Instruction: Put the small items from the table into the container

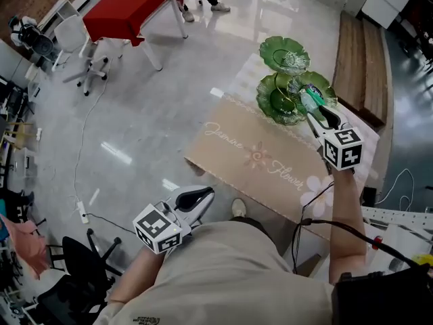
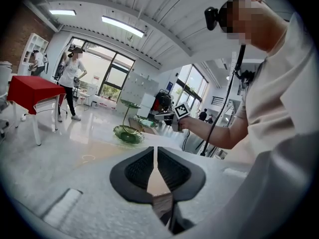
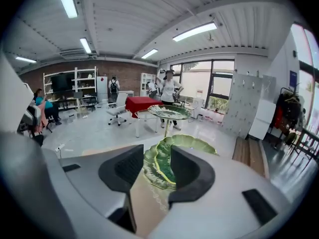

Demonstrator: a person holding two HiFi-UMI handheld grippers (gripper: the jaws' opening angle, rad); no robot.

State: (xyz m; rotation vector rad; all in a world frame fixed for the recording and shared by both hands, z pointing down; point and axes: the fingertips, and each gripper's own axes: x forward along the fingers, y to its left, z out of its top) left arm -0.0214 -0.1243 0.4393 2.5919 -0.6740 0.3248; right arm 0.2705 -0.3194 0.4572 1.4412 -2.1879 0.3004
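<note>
At the far right end of a table point(image 1: 223, 156) draped in a tan cloth printed "Jasmine Flower", a person's right gripper point(image 3: 157, 162) reaches over a green two-tier dish stand point(image 1: 279, 103), the container for the task. Its jaws stand released, well apart, with nothing between them. The right gripper view looks through the gap onto the leaf-shaped lower dish point(image 3: 195, 141).

A small teal-and-white item point(image 1: 310, 100) lies on the right side of that dish, just beside the gripper's tip. What it is cannot be made out, nor whether the two touch. Something clear and glinting point(image 1: 295, 63) sits on the upper dish point(image 1: 276, 47).

The left gripper point(image 2: 157, 156) is held near the person's body, off the near left edge of the table, its jaws clenched together on nothing.

Across the glossy grey floor point(image 1: 155, 107), at the far left, stand a red-covered table point(image 1: 132, 9) and a white chair point(image 1: 78, 42). Another person point(image 3: 168, 91) stands by the red table, and a wooden bench point(image 1: 365, 66) runs along the far right.
</note>
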